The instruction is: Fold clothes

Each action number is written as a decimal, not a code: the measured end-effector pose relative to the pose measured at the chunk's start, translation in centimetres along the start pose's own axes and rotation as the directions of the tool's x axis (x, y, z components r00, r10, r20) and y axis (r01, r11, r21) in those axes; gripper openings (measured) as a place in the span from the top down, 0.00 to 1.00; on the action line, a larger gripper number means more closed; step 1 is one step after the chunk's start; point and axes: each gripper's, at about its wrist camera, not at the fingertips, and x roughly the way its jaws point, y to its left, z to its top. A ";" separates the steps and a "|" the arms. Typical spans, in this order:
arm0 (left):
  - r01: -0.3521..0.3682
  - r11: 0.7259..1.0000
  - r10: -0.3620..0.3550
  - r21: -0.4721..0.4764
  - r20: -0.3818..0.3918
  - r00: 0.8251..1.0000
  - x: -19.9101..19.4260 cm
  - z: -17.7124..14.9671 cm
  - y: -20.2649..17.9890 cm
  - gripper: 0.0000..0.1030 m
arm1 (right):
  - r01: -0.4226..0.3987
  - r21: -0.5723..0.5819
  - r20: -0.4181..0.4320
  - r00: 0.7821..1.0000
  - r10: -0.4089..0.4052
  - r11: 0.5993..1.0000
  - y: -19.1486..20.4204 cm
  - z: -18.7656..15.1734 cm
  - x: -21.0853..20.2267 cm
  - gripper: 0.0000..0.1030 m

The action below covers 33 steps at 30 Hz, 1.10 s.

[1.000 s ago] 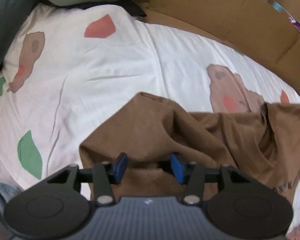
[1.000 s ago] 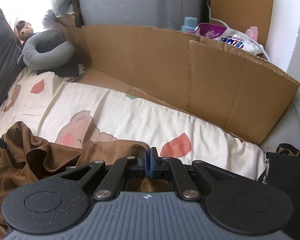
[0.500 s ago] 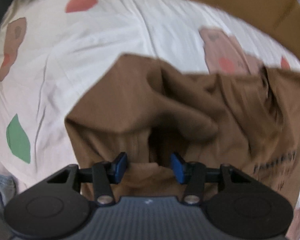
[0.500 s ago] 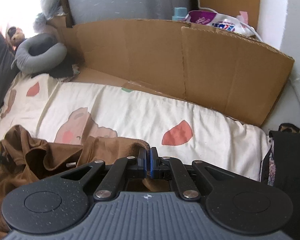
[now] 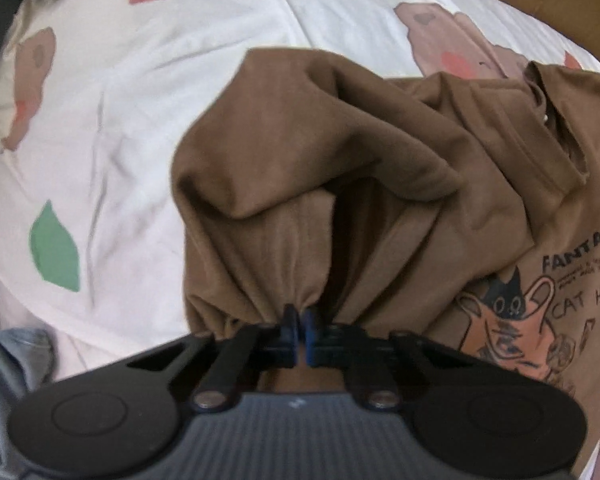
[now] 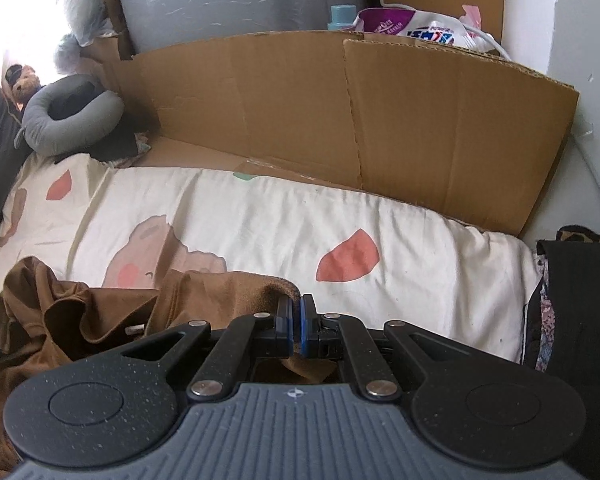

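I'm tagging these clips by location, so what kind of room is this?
Most likely a bedroom: the brown T-shirt lies on a bed's patterned sheet, with a grey neck pillow at its far end and flattened cardboard along the wall.

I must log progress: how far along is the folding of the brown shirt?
Done: both grippers have a grip, left gripper and right gripper each shut on the brown printed cotton shirt. In hand: the bunched fabric. Left: spreading it on the patterned white bedsheet and every fold.
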 end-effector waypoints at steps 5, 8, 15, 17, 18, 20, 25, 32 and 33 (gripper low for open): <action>-0.015 0.999 0.017 -0.032 0.081 0.997 -2.6 -1.0 1.9 0.97 | -0.016 0.023 -0.009 1.000 0.016 1.000 -0.2 -0.1 0.1 0.99; -0.021 0.998 0.028 -0.052 0.130 0.991 -4.2 -1.6 3.1 0.97 | -0.015 -0.001 -0.015 1.000 0.015 1.000 0.2 0.0 0.3 0.99; -0.064 0.990 0.084 -0.127 0.162 0.983 -5.4 -2.6 6.0 0.97 | 0.002 -0.033 -0.031 1.000 -0.003 0.999 0.7 0.0 0.7 0.99; -0.082 0.987 0.102 -0.138 0.152 0.983 -5.2 -3.0 7.0 0.97 | 0.007 -0.041 -0.036 0.999 -0.009 0.999 0.8 -0.1 0.8 0.99; -0.093 0.986 0.114 -0.142 0.143 0.983 -5.0 -3.2 7.3 0.97 | 0.009 -0.044 -0.038 0.999 -0.011 0.999 0.8 -0.1 0.9 0.99; -0.117 0.982 0.136 -0.148 0.126 0.983 -4.4 -3.6 7.9 0.97 | 0.012 -0.047 -0.040 0.999 -0.014 0.999 0.9 -0.1 0.9 0.99; -0.181 0.961 0.202 -0.211 0.081 0.976 -3.0 -4.7 10.7 0.97 | 0.014 -0.053 -0.045 0.999 -0.017 0.998 0.9 -0.1 1.1 0.99; -0.239 0.940 0.265 -0.243 0.079 0.961 -4.4 -5.6 11.4 0.87 | 0.014 -0.064 -0.051 0.999 -0.017 0.998 0.9 -0.1 1.4 0.99; -0.241 0.940 0.268 -0.241 0.084 0.960 -4.7 -5.6 11.3 0.87 | 0.014 -0.065 -0.052 0.999 -0.018 0.998 0.9 -0.1 1.4 0.99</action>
